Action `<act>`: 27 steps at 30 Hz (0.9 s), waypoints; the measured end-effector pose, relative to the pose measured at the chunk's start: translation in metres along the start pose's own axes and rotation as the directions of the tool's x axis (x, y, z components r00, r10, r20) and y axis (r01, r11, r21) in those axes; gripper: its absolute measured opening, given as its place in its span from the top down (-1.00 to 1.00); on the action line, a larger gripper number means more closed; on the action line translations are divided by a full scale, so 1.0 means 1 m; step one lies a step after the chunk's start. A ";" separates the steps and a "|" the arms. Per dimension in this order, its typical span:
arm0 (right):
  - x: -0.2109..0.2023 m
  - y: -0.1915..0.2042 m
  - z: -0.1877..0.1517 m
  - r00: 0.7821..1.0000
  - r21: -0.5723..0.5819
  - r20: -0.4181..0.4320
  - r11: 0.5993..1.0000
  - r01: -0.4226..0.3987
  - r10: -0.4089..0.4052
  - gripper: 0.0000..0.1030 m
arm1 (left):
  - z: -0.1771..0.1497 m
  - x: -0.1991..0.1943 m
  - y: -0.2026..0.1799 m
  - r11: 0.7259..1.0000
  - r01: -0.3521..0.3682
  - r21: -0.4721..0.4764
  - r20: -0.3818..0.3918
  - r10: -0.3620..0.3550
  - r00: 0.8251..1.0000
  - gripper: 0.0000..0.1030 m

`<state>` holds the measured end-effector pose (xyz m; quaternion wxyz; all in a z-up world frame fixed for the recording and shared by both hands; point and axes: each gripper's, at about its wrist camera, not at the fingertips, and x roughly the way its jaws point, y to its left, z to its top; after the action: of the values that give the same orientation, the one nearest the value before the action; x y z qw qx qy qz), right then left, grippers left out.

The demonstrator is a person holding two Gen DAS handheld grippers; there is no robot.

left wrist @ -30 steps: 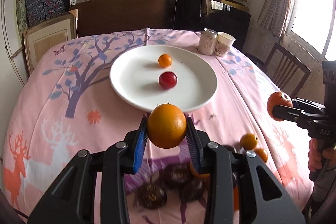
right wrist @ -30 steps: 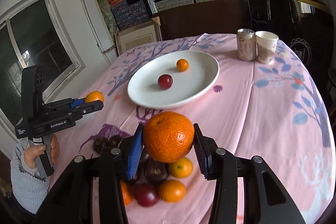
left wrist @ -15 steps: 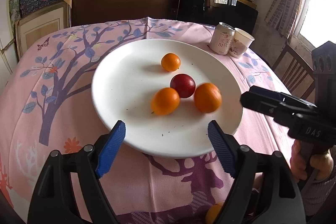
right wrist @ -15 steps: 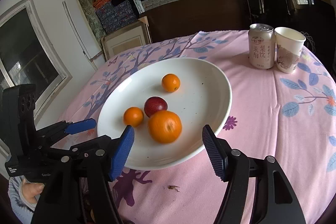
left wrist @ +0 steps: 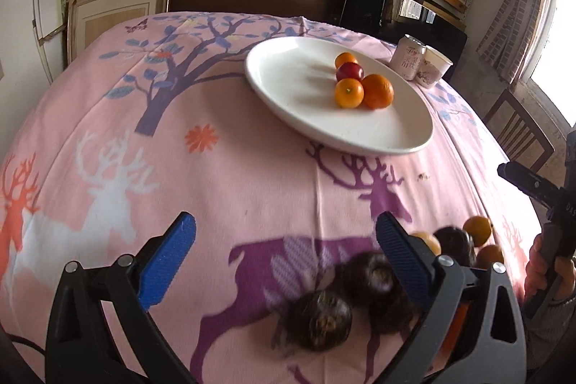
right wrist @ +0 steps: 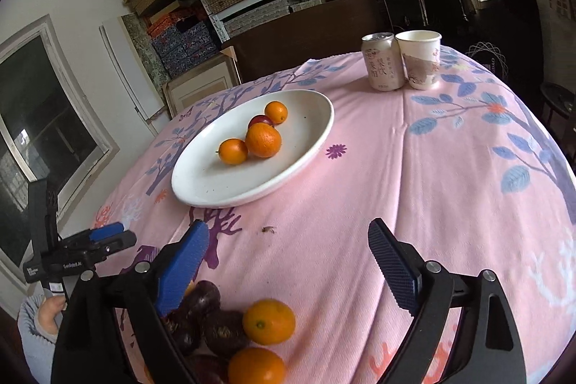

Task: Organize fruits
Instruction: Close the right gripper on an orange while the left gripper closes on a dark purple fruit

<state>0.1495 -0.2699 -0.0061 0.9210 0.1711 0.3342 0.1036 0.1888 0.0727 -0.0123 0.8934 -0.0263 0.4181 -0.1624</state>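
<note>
Looking from the left wrist: the plate point(left wrist: 280, 85) sits far right on the table point(left wrist: 234, 175), its long axis running near-right to far-left, four fruits point(left wrist: 360, 85) clustered on it. Left gripper point(left wrist: 286, 252) fingers point(left wrist: 167, 260) gape wide, empty, above dark fruits point(left wrist: 324, 319). Right wrist now: right gripper point(right wrist: 288, 261) fingers point(right wrist: 394, 267) equally wide, holding nothing, over oranges point(right wrist: 268, 321). A can point(right wrist: 382, 62) stands touching a cup point(right wrist: 419, 58).
</note>
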 end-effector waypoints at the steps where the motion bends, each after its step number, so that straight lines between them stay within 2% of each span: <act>1: -0.006 -0.005 -0.003 1.000 0.024 0.007 1.000 -0.004 0.004 -0.87 | -0.010 -0.005 0.002 1.000 0.001 -0.001 -0.003 -0.001 1.000 -0.91; 6: -0.026 -0.020 -0.018 0.999 0.103 0.043 0.994 -0.025 0.021 -0.88 | -0.044 -0.017 0.002 0.999 -0.047 0.024 -0.040 0.048 0.998 -0.91; 14: -0.027 -0.019 -0.026 1.000 0.094 0.025 0.995 -0.021 0.019 -0.88 | -0.057 -0.001 -0.028 0.965 -0.160 0.207 -0.093 0.182 0.979 -0.92; 19: -0.024 -0.017 -0.027 1.000 0.086 0.009 0.996 -0.016 0.015 -0.88 | -0.050 0.004 -0.019 0.976 -0.138 0.166 -0.107 0.157 0.982 -0.92; 27: -0.023 -0.015 -0.028 1.000 0.073 0.003 0.997 -0.018 0.018 -0.88 | -0.038 0.009 0.001 0.980 -0.169 0.108 -0.099 0.180 0.979 -0.92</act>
<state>0.1152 -0.2837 -0.0183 0.9136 0.2079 0.3350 0.0995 0.1653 0.0746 -0.0440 0.8804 0.0637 0.4580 -0.1051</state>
